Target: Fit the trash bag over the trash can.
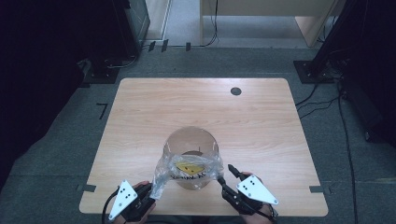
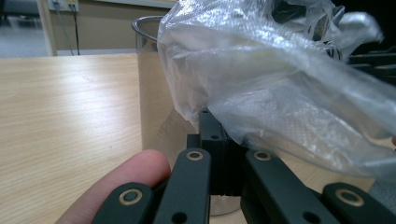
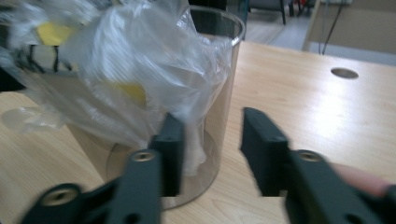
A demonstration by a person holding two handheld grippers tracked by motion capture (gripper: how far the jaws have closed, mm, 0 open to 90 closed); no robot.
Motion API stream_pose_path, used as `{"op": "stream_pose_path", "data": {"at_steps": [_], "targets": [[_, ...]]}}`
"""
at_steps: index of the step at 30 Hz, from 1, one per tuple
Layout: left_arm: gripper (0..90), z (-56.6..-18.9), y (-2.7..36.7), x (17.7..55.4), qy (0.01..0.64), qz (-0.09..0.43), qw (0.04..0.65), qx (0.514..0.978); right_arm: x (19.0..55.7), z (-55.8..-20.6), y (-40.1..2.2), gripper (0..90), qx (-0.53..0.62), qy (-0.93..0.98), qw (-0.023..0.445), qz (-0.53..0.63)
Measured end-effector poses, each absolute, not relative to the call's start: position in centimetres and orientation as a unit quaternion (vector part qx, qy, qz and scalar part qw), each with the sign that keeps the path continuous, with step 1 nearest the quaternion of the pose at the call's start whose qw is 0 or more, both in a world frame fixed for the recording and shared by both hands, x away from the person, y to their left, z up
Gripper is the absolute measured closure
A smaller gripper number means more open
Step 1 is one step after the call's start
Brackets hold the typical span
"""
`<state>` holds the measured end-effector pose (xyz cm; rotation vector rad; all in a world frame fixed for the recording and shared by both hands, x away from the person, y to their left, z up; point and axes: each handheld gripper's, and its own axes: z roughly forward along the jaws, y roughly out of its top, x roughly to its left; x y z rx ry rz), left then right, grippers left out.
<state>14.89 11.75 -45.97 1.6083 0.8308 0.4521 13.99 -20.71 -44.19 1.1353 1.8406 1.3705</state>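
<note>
From above, the clear jar (image 1: pixel 190 156) sits near the table's (image 1: pixel 140 116) six o'clock edge, with the plastic bag (image 1: pixel 187 170) draped over its near rim. The left gripper (image 1: pixel 152 195), at the jar's seven o'clock, pinches the bag tight; its own view shows the crinkly plastic (image 2: pixel 280 93) right above closed jaws. The right gripper (image 1: pixel 226 171), at four o'clock, has its jaws half open, and its own view (image 3: pixel 212 149) shows nothing squeezed between them.
</note>
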Motion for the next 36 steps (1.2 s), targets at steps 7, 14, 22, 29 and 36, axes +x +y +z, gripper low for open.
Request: {"op": "stream_pose_path", "data": {"at_steps": [7,14,22,29,36], "targets": [[90.0,-45.8,11.4,14.7,0.354,0.212,0.594,0.691,13.2,-43.8,-20.4,15.1,0.386,0.699,0.298,0.523],[90.0,-45.9,11.5,14.7,0.355,0.217,0.59,0.692,12.1,-43.1,-21.3,15.2,0.371,0.692,0.301,0.542],[90.0,-46.0,11.2,14.6,0.347,0.225,0.584,0.698,12.1,-40.7,-20.5,26.1,0.361,0.682,0.312,0.554],[83.6,-46.2,12.0,14.5,0.343,0.221,0.594,0.694,14.2,-41.0,-18.9,82.3,0.378,0.683,0.339,0.525],[43.7,-47.2,13.5,14.8,0.31,0.222,0.583,0.718,14.5,-40.7,-18.3,90.0,0.39,0.67,0.352,0.525]]}}
